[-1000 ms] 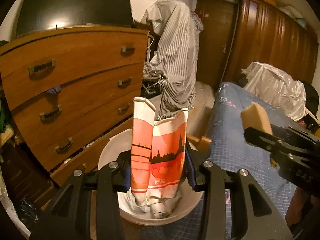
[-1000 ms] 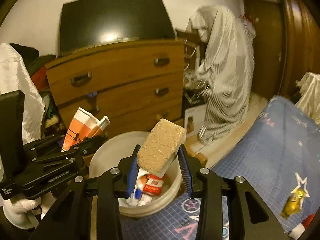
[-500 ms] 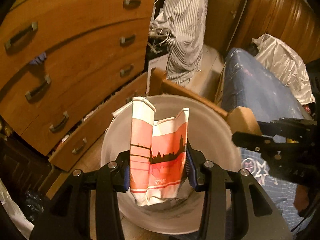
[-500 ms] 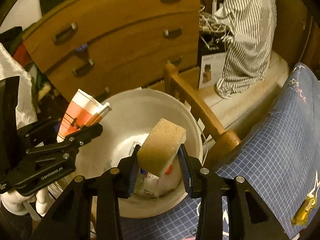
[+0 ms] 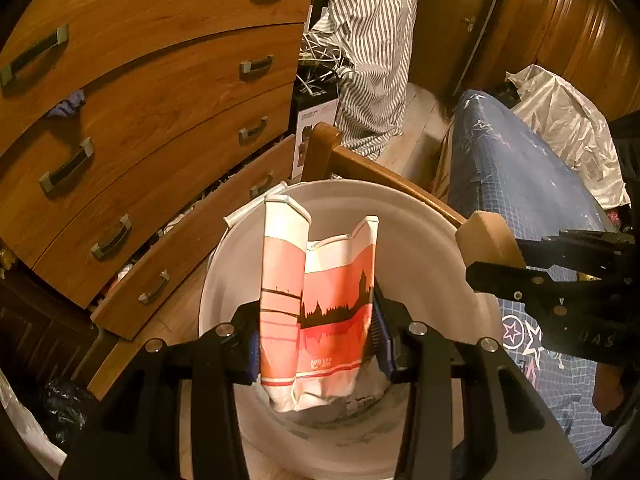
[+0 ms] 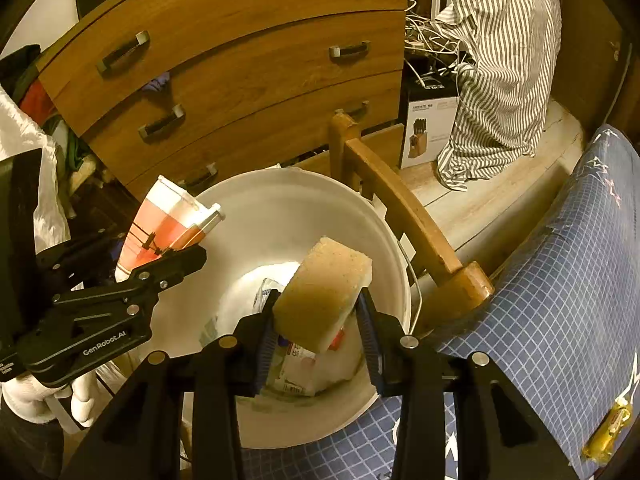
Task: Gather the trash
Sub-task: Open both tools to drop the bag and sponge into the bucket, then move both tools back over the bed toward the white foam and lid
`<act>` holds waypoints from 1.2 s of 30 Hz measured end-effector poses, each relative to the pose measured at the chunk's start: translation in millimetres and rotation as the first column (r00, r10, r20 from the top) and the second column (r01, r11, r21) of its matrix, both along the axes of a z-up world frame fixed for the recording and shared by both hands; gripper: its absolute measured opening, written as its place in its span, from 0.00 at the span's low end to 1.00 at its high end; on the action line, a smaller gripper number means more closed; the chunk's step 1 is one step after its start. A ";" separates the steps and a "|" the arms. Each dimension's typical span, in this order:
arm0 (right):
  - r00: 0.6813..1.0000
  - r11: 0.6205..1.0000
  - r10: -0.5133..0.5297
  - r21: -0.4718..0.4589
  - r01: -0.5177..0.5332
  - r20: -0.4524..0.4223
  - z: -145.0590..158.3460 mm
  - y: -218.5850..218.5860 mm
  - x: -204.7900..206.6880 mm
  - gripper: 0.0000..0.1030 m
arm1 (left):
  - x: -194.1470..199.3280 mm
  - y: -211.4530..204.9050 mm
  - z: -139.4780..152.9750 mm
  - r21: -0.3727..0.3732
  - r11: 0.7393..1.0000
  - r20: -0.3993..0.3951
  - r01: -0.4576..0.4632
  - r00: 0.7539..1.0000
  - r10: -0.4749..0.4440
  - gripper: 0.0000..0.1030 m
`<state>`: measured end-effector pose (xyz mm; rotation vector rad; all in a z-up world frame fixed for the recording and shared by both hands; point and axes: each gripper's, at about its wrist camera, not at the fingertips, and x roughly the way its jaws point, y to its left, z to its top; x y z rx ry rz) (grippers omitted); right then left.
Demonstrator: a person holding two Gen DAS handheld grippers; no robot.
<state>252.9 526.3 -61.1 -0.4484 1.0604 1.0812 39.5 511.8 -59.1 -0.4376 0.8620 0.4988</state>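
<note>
My left gripper (image 5: 316,340) is shut on a crumpled orange-and-white paper cup (image 5: 320,304) and holds it over the white bucket (image 5: 448,240); the cup also shows in the right wrist view (image 6: 160,228). My right gripper (image 6: 316,332) is shut on a tan sponge (image 6: 322,292) and holds it above the bucket (image 6: 280,208), which has wrappers and paper trash (image 6: 300,364) at its bottom. The right gripper appears at the right edge of the left wrist view (image 5: 560,292).
A wooden chest of drawers (image 5: 152,92) stands behind the bucket, its bottom drawer ajar. A wooden chair back (image 6: 404,216) runs along the bucket's right side. A blue grid cloth (image 6: 560,280) bears a yellow wrapper (image 6: 608,432). A striped garment (image 5: 372,44) hangs behind.
Both grippers have tilted downward and moved over the bucket, each still holding its item. The bucket's inside now fills more of both views.
</note>
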 end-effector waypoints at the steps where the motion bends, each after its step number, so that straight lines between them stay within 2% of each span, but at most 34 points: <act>1: 1.000 1.000 0.000 0.002 0.000 0.002 0.7 -0.5 0.1 0.37 | 0.6 -0.3 0.3 0.001 1.000 0.001 0.001 1.000 -0.001 0.42; 3: 1.000 1.000 0.000 0.006 0.000 0.002 1.4 -2.9 1.1 0.38 | 1.3 -0.6 0.6 0.003 1.000 0.004 0.001 1.000 -0.001 0.45; 7: 1.000 1.000 -0.009 0.025 0.009 -0.003 4.7 -9.6 3.7 0.53 | 2.6 0.4 0.4 0.010 1.000 -0.006 -0.022 1.000 0.022 0.60; 16: 0.999 0.995 -0.030 0.093 0.031 -0.015 21.3 -42.6 6.8 0.54 | 0.7 -9.2 7.6 0.036 0.999 0.008 -0.027 1.000 0.026 0.61; 21: 0.997 0.978 -0.075 0.199 0.069 0.025 40.9 -109.1 -6.1 0.54 | -0.2 -38.1 19.0 0.071 0.997 0.046 0.023 0.999 -0.026 0.61; 24: 0.987 0.956 -0.136 0.272 0.108 0.084 48.1 -176.9 -24.1 0.56 | 5.1 -77.6 18.2 0.091 0.990 0.069 0.108 0.991 -0.114 0.61; 27: 0.964 0.933 -0.226 0.317 0.171 0.143 42.0 -256.9 -42.1 0.62 | 18.0 -131.7 4.7 0.091 0.970 0.077 0.227 0.969 -0.234 0.61; 30: 0.927 0.903 -0.342 0.328 0.279 0.154 22.1 -348.3 -55.2 0.67 | 37.5 -191.5 -16.1 0.069 0.931 0.070 0.359 0.929 -0.363 0.61; 34: 0.872 0.852 -0.477 0.300 0.428 0.108 -10.1 -457.1 -64.2 0.68 | 68.3 -276.7 -46.2 0.048 0.843 0.039 0.536 0.842 -0.538 0.61; 36: 0.832 0.816 -0.546 0.287 0.501 0.100 -23.0 -510.8 -68.7 0.68 | 83.7 -312.7 -56.4 0.046 0.799 0.029 0.599 0.799 -0.601 0.61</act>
